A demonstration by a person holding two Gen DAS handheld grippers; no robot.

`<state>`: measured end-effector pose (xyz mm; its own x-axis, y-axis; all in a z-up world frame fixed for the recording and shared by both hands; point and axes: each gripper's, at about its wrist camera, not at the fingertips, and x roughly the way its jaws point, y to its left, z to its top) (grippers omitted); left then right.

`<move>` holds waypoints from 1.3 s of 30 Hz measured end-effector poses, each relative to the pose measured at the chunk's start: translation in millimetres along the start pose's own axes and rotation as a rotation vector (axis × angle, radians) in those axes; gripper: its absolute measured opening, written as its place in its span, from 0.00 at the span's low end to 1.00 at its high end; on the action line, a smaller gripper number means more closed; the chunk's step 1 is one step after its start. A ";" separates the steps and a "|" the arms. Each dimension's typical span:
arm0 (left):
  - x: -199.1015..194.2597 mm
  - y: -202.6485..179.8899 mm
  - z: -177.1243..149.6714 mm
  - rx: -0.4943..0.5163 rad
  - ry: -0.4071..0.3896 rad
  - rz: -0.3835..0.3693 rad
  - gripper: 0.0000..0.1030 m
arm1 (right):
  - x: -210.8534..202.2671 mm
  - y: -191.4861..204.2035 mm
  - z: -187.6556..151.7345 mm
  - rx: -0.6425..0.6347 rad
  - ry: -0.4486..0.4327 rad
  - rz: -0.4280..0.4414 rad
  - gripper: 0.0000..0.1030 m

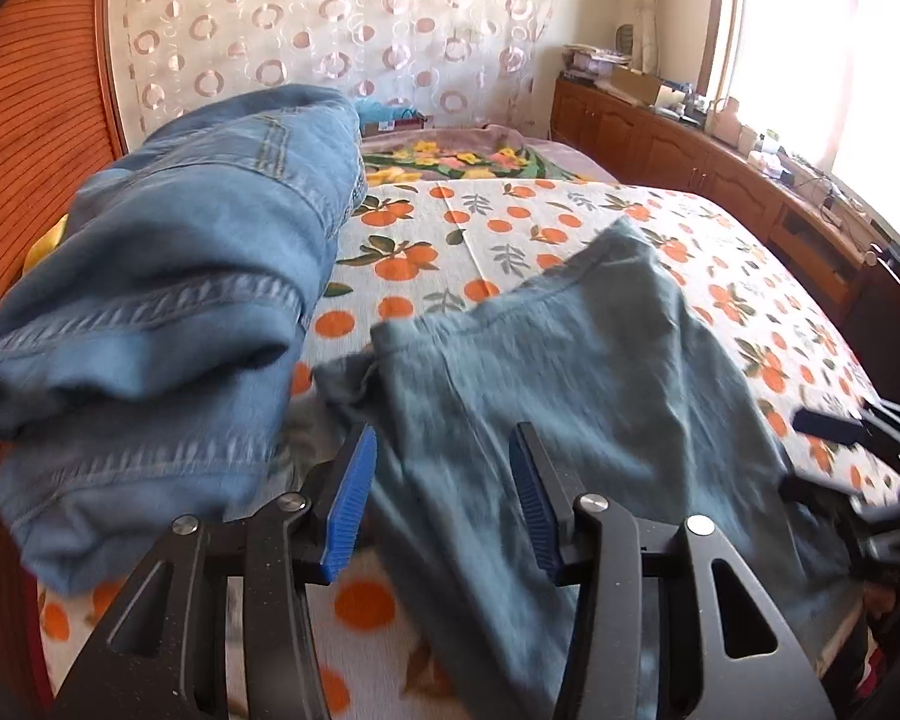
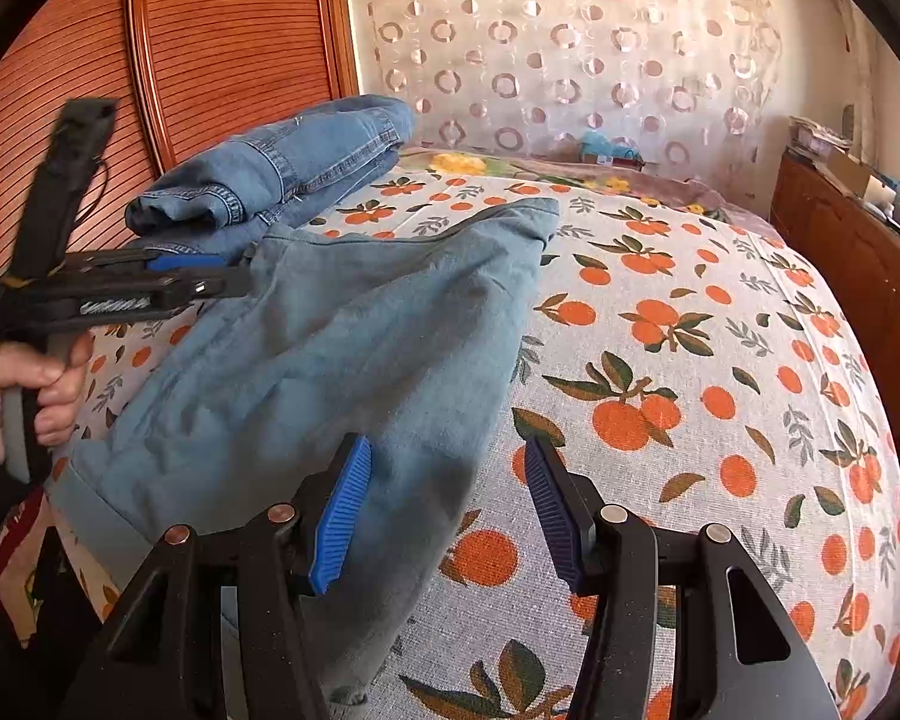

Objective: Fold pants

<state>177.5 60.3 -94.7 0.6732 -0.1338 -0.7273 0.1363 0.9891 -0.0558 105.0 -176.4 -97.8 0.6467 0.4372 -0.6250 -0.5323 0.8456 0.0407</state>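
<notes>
Strong daylight pours through the tall arched window (image 1: 834, 78) on the right, which is blown out to pure white glare. The orange-printed white bedspread (image 2: 690, 360) is evenly bright with soft shadows. In the left wrist view the rumpled grey-blue cotton pants (image 1: 600, 372) look motion-blurred. Fisheye distortion bends the room, with dark vignetting in the corners.
</notes>
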 end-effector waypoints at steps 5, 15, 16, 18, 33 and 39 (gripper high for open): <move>18.7 6.3 15.5 -0.027 0.016 0.029 0.45 | 0.1 -2.5 -1.4 0.008 -0.010 -0.002 0.54; 17.6 16.3 22.4 -0.030 -0.011 0.020 0.06 | 3.2 -4.3 -2.6 0.012 -0.001 0.014 0.54; 11.2 19.8 23.3 -0.037 -0.032 0.029 0.06 | 3.5 -4.3 -2.6 0.012 0.000 0.014 0.54; 3.4 27.2 27.0 -0.047 -0.049 0.071 0.05 | 4.3 -4.4 -2.5 0.011 0.001 0.013 0.54; -20.5 9.7 -8.3 -0.021 -0.001 -0.019 0.47 | 8.0 -2.8 -1.3 0.011 0.018 0.015 0.54; -39.3 -1.6 -42.1 -0.020 0.020 -0.054 0.47 | 8.5 -2.7 -1.5 0.011 0.022 0.017 0.54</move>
<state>120.2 66.6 -94.8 0.6501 -0.1864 -0.7366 0.1573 0.9815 -0.1095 111.1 -175.5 -104.4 0.6256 0.4449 -0.6409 -0.5369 0.8415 0.0600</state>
